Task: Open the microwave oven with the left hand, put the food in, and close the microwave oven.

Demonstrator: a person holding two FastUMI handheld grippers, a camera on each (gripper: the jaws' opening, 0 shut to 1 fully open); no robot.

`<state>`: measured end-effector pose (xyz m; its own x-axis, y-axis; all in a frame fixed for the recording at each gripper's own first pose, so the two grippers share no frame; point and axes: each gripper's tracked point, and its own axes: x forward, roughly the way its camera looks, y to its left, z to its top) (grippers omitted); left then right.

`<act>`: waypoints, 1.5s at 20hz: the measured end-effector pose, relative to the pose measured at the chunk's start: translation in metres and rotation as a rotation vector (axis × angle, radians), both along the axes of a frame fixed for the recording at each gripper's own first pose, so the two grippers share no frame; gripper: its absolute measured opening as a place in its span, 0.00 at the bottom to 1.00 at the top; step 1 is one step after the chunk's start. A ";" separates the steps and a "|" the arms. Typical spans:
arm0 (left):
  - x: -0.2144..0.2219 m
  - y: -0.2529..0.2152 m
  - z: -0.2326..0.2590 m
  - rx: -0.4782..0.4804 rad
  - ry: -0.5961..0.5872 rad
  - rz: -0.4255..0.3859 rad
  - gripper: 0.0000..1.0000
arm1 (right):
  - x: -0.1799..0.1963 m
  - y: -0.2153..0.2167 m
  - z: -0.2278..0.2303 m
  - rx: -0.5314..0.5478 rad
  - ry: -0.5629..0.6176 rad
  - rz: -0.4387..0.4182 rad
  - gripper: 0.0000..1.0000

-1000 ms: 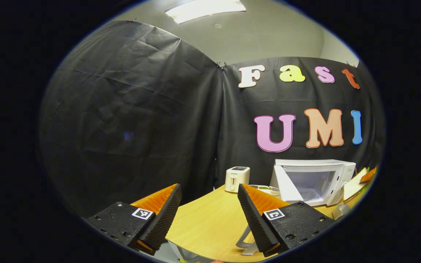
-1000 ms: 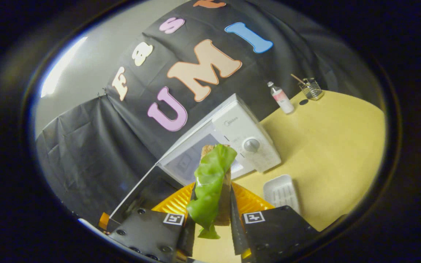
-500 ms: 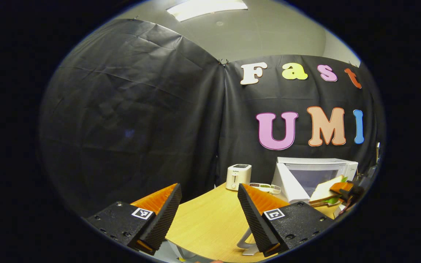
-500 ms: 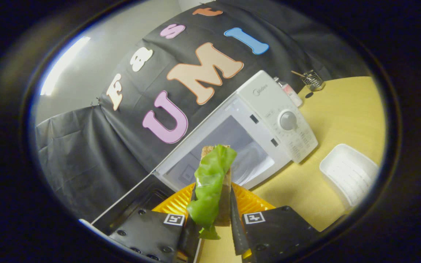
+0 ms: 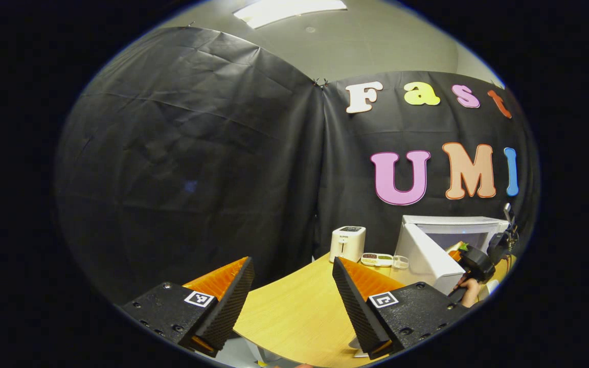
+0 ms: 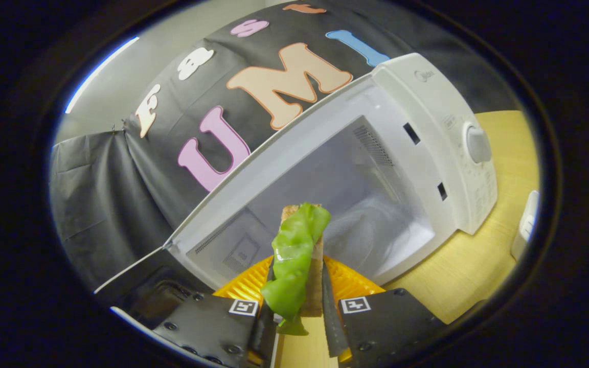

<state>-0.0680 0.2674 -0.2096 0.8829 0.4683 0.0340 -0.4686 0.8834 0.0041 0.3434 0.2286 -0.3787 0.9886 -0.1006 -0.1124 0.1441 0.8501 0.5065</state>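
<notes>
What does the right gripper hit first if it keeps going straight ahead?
Likely nothing before the open white microwave oven: the right gripper, shut on the lettuce-and-bread sandwich, points into the cavity. The sandwich would probably meet the cavity's floor or back wall first; depth is unclear.

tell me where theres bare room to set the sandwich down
The microwave cavity floor, straight ahead of the sandwich in the right gripper, looks bare. So does the tabletop before the left gripper. The strip between toaster and open door holds a small tray.
</notes>
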 end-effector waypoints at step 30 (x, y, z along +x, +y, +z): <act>0.008 -0.019 -0.001 -0.037 -0.017 -0.072 0.90 | -0.010 -0.053 0.000 -0.582 0.099 0.046 0.99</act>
